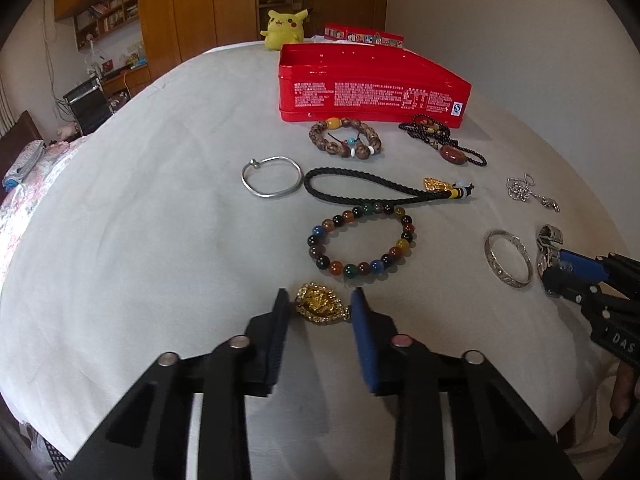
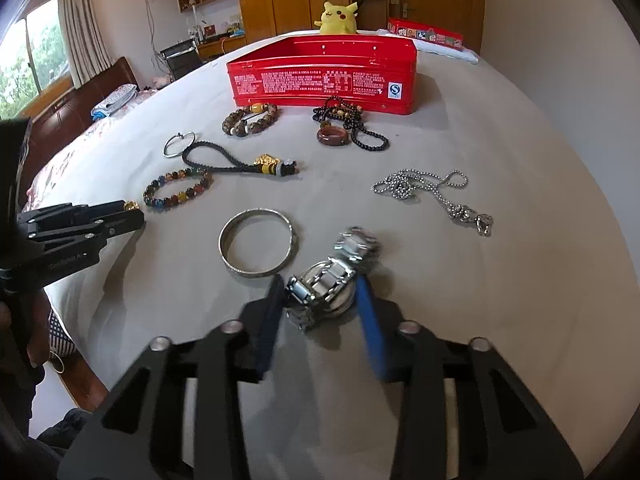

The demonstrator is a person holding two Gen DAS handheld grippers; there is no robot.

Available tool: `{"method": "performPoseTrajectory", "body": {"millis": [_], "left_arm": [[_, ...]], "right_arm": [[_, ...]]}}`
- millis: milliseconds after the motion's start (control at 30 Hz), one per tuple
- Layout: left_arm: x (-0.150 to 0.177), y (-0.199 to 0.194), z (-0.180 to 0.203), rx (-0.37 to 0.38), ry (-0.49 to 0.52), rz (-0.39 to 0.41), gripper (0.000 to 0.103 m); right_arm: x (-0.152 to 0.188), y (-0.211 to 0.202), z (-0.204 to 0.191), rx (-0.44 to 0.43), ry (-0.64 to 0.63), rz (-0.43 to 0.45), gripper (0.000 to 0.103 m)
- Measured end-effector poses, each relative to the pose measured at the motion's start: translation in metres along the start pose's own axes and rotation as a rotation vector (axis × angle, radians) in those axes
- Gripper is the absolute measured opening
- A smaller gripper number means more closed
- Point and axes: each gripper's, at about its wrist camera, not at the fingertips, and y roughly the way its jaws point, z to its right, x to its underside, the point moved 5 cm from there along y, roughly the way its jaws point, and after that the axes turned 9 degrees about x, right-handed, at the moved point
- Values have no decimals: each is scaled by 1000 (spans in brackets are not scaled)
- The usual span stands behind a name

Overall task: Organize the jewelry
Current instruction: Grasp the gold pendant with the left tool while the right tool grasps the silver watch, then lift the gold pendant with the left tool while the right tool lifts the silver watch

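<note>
My left gripper (image 1: 320,300) is closed against both sides of a gold pendant (image 1: 319,307) on the white cloth. My right gripper (image 2: 320,292) grips a silver metal watch (image 2: 332,280); the same watch (image 1: 549,246) shows in the left wrist view. An open red tin (image 1: 372,84) stands at the back. In front of it lie a brown bead bracelet (image 1: 345,139), a black bead necklace (image 1: 444,140), a thin silver bangle (image 1: 272,177), a black cord with a gold charm (image 1: 380,188), a multicolour bead bracelet (image 1: 360,245), a silver chain (image 2: 432,192) and a wide silver bangle (image 2: 259,247).
A yellow plush toy (image 1: 285,29) and the red tin lid (image 1: 364,36) sit at the far edge of the bed. A wooden headboard (image 2: 80,108) and pillows lie to the left. The near bed edge drops off below both grippers.
</note>
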Motion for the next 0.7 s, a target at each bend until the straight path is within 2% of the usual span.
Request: {"method": "performPoseTrajectory", "body": {"millis": [167, 300, 600, 633, 700], "left_arm": [[-1, -2, 0, 10, -1, -4, 28], [-2, -6, 0, 24, -12, -1, 28], [-14, -25, 4, 28, -1, 43, 28], [-15, -28, 5, 29, 1, 49, 24], [-19, -33, 7, 33, 5, 61, 24]], "right_arm": [[0, -1, 0, -10, 0, 3, 32], [-4, -5, 4, -30, 17, 10, 26], [-7, -13, 6, -45, 27, 22, 25], [-8, -17, 6, -49, 29, 30, 25], [-12, -24, 7, -61, 36, 42, 25]]}}
